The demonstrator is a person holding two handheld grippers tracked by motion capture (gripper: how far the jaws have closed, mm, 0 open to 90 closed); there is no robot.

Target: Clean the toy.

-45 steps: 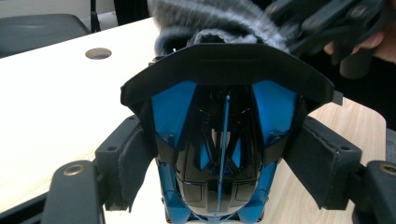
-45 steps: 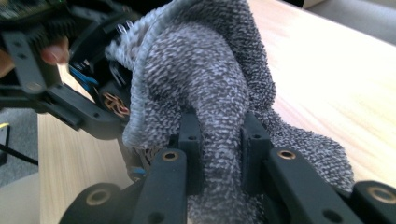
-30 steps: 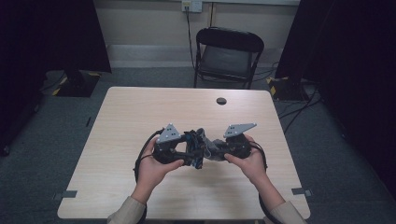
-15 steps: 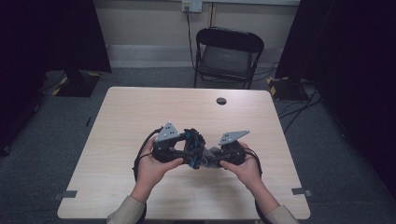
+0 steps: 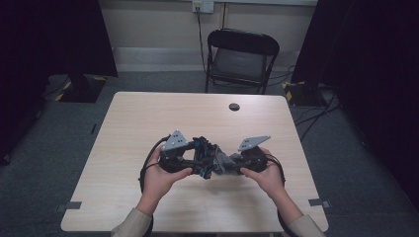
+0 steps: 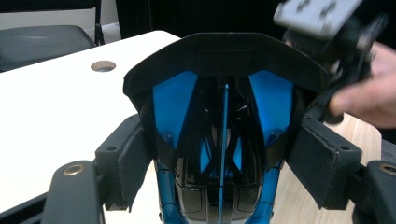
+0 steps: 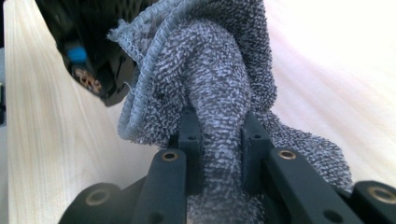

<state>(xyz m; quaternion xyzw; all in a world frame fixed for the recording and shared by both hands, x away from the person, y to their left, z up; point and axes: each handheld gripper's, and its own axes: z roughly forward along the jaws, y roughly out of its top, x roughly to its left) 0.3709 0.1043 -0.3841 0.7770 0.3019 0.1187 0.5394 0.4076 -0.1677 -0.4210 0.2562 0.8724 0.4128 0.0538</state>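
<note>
Over the middle of the pale wooden table [image 5: 148, 118], my left gripper [image 5: 197, 159] is shut on a glossy black and blue shell-like object [image 5: 203, 149]. In the left gripper view its pads [image 6: 133, 163] press on both sides of the object [image 6: 224, 93]. My right gripper [image 5: 226, 163] faces it from the right, shut on a grey terry cloth [image 5: 221, 161]. The right gripper view shows the cloth [image 7: 219, 60] bunched between the jaws of the right gripper [image 7: 219, 140], its free end up against the black object [image 7: 93, 46]. A hand [image 6: 369, 93] holds the right gripper [image 6: 327, 28].
A round cable hole [image 5: 233, 106] sits near the table's far edge. Behind the table stands a black folding chair [image 5: 242, 54]. Cables [image 5: 316, 118] lie on the floor at the right, and dark curtains hang on both sides.
The right gripper with the cloth has shifted slightly against the object. The left gripper has kept its place and its grip.
</note>
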